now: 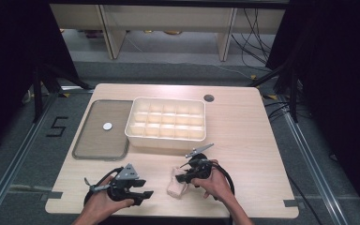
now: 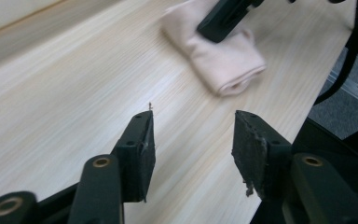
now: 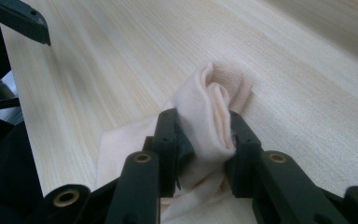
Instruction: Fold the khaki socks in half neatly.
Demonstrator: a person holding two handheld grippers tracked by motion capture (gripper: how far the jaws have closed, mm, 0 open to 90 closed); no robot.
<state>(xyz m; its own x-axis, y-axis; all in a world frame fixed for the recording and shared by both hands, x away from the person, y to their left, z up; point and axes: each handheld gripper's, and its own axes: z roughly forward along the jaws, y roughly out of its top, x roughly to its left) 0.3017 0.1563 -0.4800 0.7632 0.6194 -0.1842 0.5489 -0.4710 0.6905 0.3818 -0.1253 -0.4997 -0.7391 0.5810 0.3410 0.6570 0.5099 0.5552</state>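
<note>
A pale pink folded cloth [image 1: 176, 187] lies near the table's front edge, a little right of centre. My right gripper [image 1: 182, 178] is shut on it; in the right gripper view the two jaws pinch a bunched fold of the cloth [image 3: 209, 116] at my right gripper [image 3: 203, 128]. My left gripper [image 1: 143, 194] hovers to the cloth's left, close to the front edge. In the left gripper view my left gripper [image 2: 193, 126] stands open with only bare wood between its pads. Beyond it lies the rolled cloth [image 2: 223, 65], with a black jaw of the right gripper on top of it.
A white box [image 1: 132, 134] divided into several compartments stands at the table's middle back. Left of it sits a flat grey tray [image 1: 93, 147] holding a small white disc [image 1: 107, 126]. A round cable hole [image 1: 209, 98] is behind the box. The table's front edge runs just below both hands.
</note>
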